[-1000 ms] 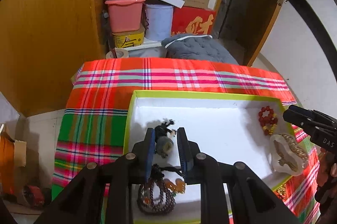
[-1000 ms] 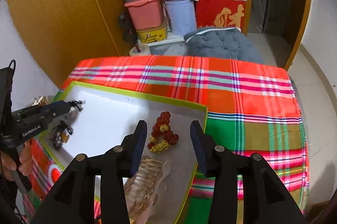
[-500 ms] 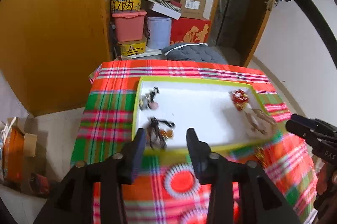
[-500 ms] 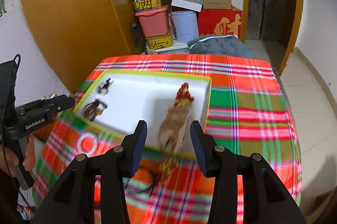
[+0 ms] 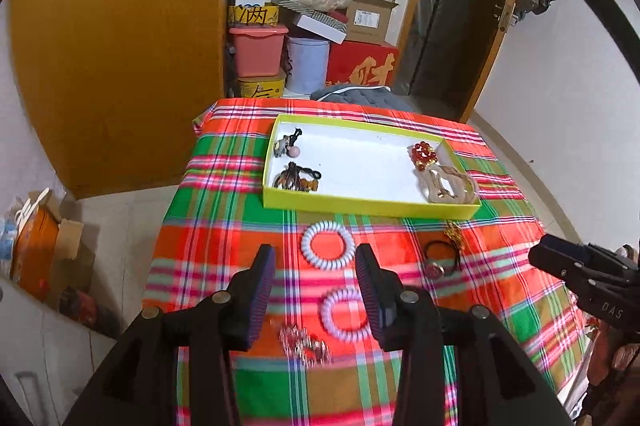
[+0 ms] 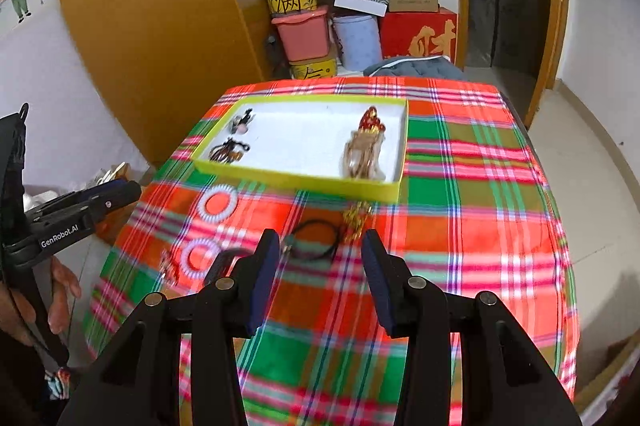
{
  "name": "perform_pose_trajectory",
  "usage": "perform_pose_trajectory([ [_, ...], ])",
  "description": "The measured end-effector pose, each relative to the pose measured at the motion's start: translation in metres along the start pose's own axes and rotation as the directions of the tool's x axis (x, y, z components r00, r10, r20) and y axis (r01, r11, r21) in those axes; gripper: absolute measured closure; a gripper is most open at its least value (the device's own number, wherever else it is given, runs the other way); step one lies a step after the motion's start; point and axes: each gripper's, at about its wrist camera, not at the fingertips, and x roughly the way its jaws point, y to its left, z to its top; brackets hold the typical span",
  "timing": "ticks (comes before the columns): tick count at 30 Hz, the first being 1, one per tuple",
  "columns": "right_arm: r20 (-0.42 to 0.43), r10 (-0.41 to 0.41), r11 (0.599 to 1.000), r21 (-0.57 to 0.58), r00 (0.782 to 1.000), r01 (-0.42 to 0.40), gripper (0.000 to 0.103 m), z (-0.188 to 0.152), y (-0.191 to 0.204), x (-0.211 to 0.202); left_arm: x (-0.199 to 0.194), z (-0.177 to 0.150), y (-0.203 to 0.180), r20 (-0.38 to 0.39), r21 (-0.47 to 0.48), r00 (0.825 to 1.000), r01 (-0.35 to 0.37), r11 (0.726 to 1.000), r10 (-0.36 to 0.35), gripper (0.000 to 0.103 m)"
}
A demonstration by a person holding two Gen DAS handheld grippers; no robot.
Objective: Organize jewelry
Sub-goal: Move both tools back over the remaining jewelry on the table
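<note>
Jewelry sits partly in a green-rimmed tray (image 5: 370, 205) w/ white floor, partly loose on the plaid-covered table (image 5: 224, 186). Inside the tray, left end: a small dark charm w/ a pink bead (image 5: 287, 145) toward the far corner, and a dark beaded bracelet w/ amber pieces (image 5: 297, 179) nearer the front wall. Right end: a red bead cluster (image 5: 424, 154) and, just in front of it, touching, a pale gold-toned piece (image 5: 448, 184) against the front right corner.

Loose on the cloth, in front of the tray: 2 white coil hair ties, 1 nearer the tray (image 5: 328, 245), 1 closer to the camera (image 5: 347, 314); a sparkly, blurred item (image 5: 304, 342) just left of the near coil; a black elastic loop (image 5: 442, 258) w/ a small charm; a gold trinket (image 5: 455, 234) just beyond the loop, near the tray's front wall.

Left tongs (image 5: 316, 290) hang above the table w/ both fingers spread wide apart, grasping nothing; the 2 coils show between them. Right tongs (image 6: 319, 280) are likewise released, fingers well apart, nothing between the pads; the black loop (image 6: 316, 246) and gold trinket (image 6: 356, 220) lie on the cloth beyond their tips. Right-wrist view is motion-blurred, so fine detail of the loose bits is unclear.

Behind the table: wooden wardrobe (image 6: 160, 26), stacked boxes and tubs (image 6: 344, 22), a grey cushion (image 6: 416, 68).
</note>
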Motion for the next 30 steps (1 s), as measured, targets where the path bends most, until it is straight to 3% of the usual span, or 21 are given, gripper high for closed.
perform_pose_trajectory([
  [9, -0.029, 0.057, 0.998, 0.021, 0.998, -0.057, 0.059, -0.027, 0.006, -0.013, -0.019, -0.034, 0.001, -0.015, -0.001, 0.999, -0.029, 1.000, 0.029, 0.062],
  [15, -0.047, 0.044, 0.998, 0.046, 0.998, -0.042, 0.059, -0.038, 0.000, -0.016, -0.026, -0.051, 0.000, -0.020, 0.001, 0.999, -0.027, 1.000, 0.027, 0.062],
  [30, -0.081, 0.049, 0.997, 0.061, 0.996, -0.045, 0.064, -0.038, -0.007, 0.004, -0.018, -0.058, 0.023, -0.046, -0.046, 0.998, -0.045, 0.998, 0.042, 0.062],
])
